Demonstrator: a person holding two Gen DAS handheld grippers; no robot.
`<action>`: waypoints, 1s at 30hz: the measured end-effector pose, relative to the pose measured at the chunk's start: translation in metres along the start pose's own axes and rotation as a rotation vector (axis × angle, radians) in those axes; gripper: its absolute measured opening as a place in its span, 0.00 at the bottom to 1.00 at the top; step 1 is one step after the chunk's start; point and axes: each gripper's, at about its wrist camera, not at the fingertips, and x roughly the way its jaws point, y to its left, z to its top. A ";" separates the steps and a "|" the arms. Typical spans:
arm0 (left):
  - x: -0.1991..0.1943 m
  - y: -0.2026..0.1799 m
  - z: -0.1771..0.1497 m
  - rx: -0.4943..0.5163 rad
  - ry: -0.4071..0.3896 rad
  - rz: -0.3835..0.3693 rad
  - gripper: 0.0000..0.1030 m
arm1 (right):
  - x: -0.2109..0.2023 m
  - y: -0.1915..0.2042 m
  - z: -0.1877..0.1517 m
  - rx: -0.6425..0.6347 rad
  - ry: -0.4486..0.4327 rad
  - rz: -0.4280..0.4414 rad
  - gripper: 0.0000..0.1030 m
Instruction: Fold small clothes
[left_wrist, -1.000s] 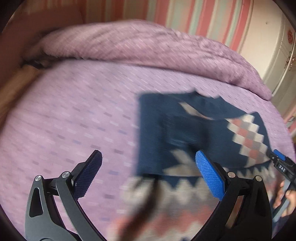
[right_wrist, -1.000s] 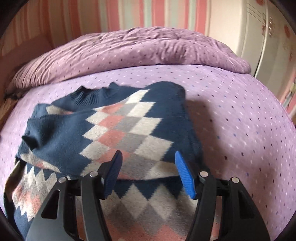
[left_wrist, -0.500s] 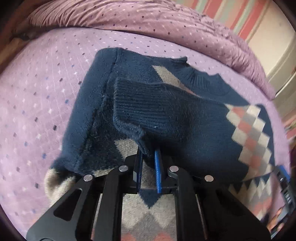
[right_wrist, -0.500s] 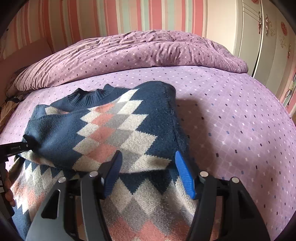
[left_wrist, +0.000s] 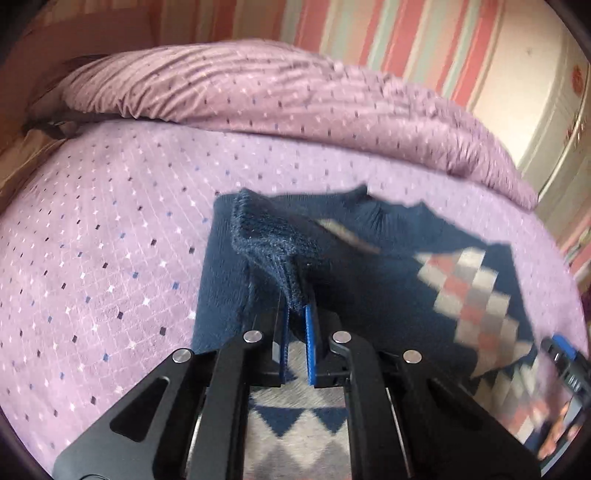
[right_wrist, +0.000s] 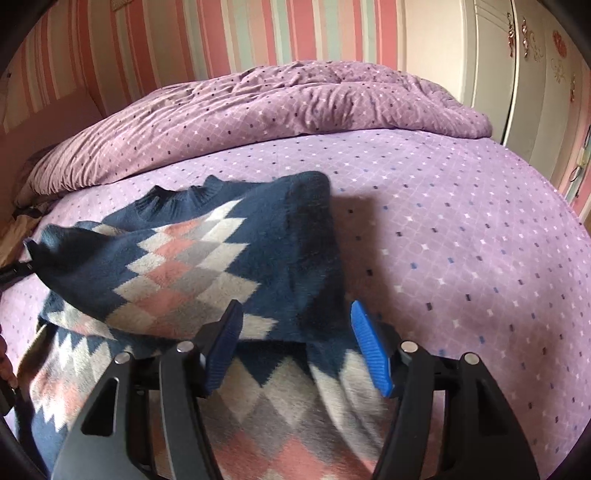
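The right gripper hangs at lower centre with its blue pads apart over a navy argyle sweater on the purple bedspread. At the left edge the sleeve end looks pinched by a dark tip, though that part is poorly seen.

I have the navy knitted sweater with the pink, grey and white diamond pattern spread on the purple dotted bedspread under both tools. Its ribbed cuff sits pinched in my left gripper, lifted above the body. My right gripper hovers over the folded-in sleeve. A rumpled purple duvet lies beyond both.
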 end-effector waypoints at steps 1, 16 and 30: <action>0.008 0.002 -0.004 0.011 0.020 0.009 0.06 | 0.004 0.004 0.000 0.000 0.006 0.015 0.60; -0.055 0.025 -0.013 -0.020 -0.118 0.009 0.97 | 0.000 0.016 0.004 -0.047 -0.016 0.020 0.74; 0.031 -0.036 -0.032 0.150 0.096 -0.001 0.97 | 0.050 0.039 0.004 -0.116 0.157 0.037 0.38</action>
